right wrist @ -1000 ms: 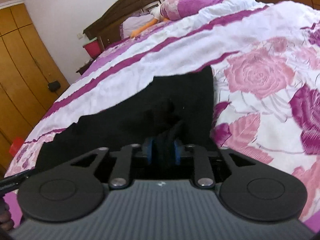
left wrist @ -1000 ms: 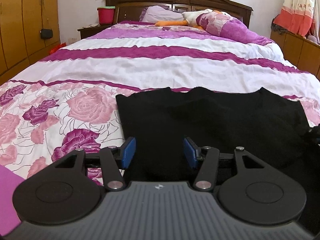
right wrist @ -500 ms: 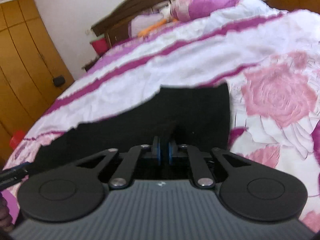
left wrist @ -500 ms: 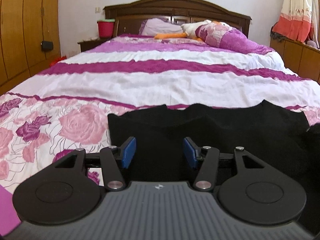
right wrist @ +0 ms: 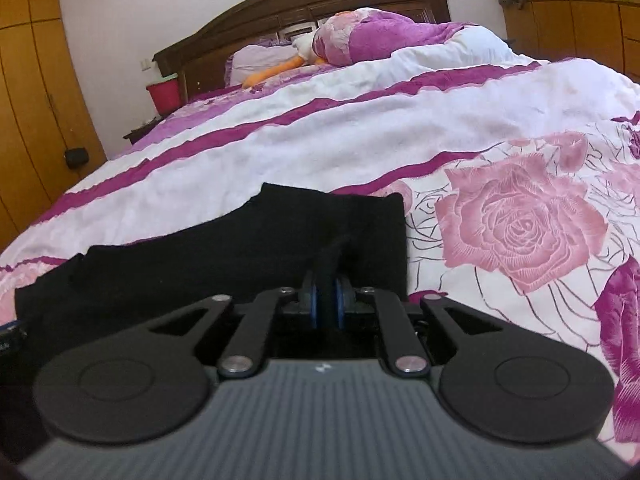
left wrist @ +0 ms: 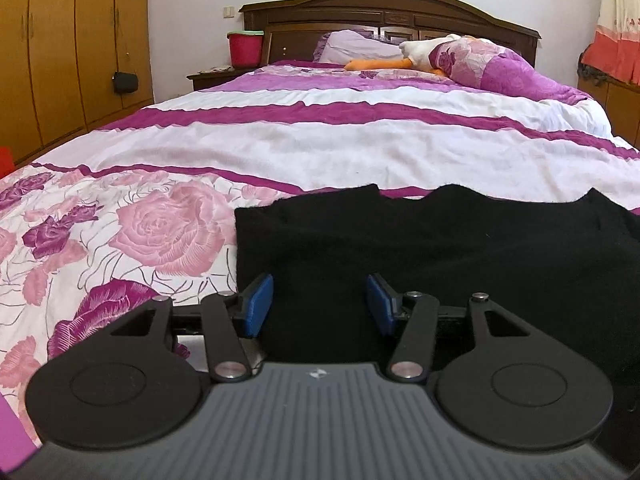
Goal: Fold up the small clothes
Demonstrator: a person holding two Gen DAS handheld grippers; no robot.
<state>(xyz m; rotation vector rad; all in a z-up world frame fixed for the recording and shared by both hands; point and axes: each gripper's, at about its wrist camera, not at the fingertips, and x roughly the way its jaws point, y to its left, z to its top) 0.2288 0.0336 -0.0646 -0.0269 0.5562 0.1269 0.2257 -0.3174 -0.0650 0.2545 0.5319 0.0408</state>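
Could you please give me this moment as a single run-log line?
task: fold small clothes | left gripper: open over black garment | right gripper: shut on garment fold | surface: bed

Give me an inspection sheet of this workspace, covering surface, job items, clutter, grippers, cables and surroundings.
Surface: bed with rose-patterned quilt.
Job's things: black garment spread flat at the near end.
Clutter: plush toy and pillow by the headboard.
Grippers: left hand-held gripper open over the garment's left part; right hand-held gripper shut on a pinch of the fabric.
Cables: nothing seen.
Surroundings: wooden wardrobe, red bucket on a nightstand, curtain.
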